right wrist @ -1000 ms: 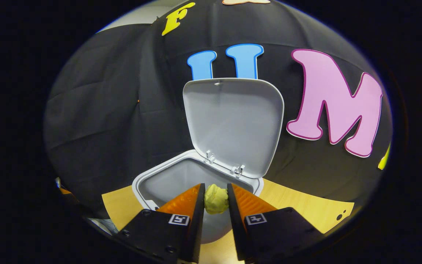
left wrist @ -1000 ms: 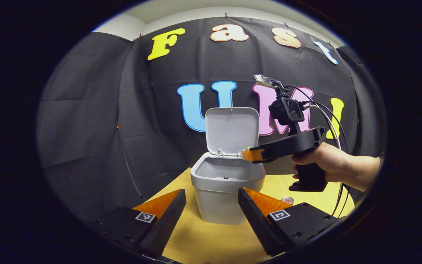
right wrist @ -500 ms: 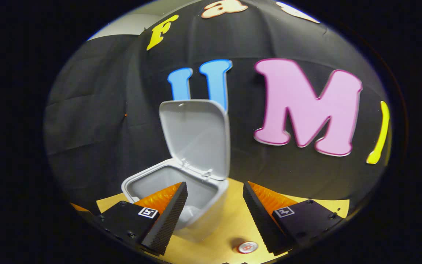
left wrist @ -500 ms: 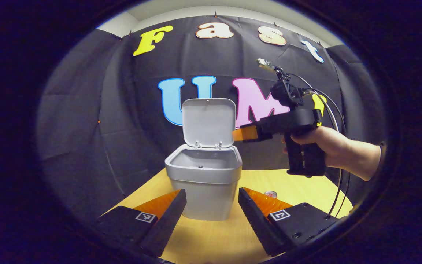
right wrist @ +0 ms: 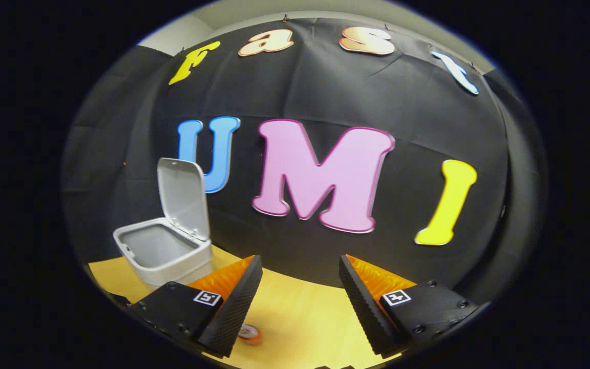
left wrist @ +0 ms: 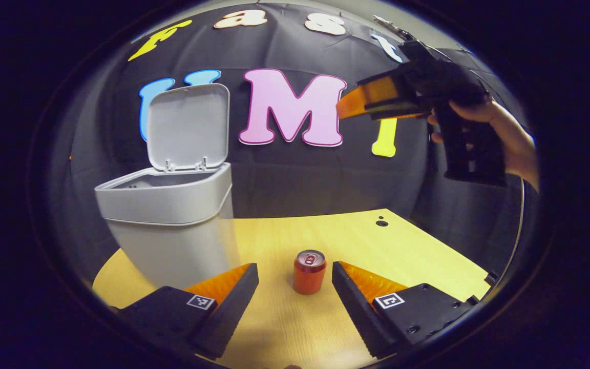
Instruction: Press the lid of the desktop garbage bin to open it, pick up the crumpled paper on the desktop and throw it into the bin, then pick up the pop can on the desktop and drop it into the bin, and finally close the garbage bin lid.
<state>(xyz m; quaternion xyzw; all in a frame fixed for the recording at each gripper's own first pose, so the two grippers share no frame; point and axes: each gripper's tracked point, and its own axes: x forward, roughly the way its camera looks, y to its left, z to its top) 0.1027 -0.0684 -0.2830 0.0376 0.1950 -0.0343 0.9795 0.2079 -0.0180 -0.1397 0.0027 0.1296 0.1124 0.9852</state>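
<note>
Left gripper view: the tabletop [left wrist: 366,241] carries the garbage bin [left wrist: 172,215] at its left edge, lid [left wrist: 187,125] raised. The left gripper [left wrist: 295,287] has its fingers spread apart, with the upright pop can [left wrist: 310,271] straight ahead between them, nearer than the right gripper [right wrist: 300,297], which is likewise parted and empty.

Two handheld grippers, one hand on a pistol grip

Left gripper [left wrist: 295,274]: black wedge-shaped fingers with ribbed inner faces, each on a black plate bearing a small square black-and-white marker and round screw heads. Right gripper [right wrist: 300,279]: same build, knurled finger faces, square markers, screws at the plate corners; seen from the left gripper view [left wrist: 349,105], a black body with a blocky black handle gripped by a bare hand [left wrist: 500,138], thin cable hanging below
</note>
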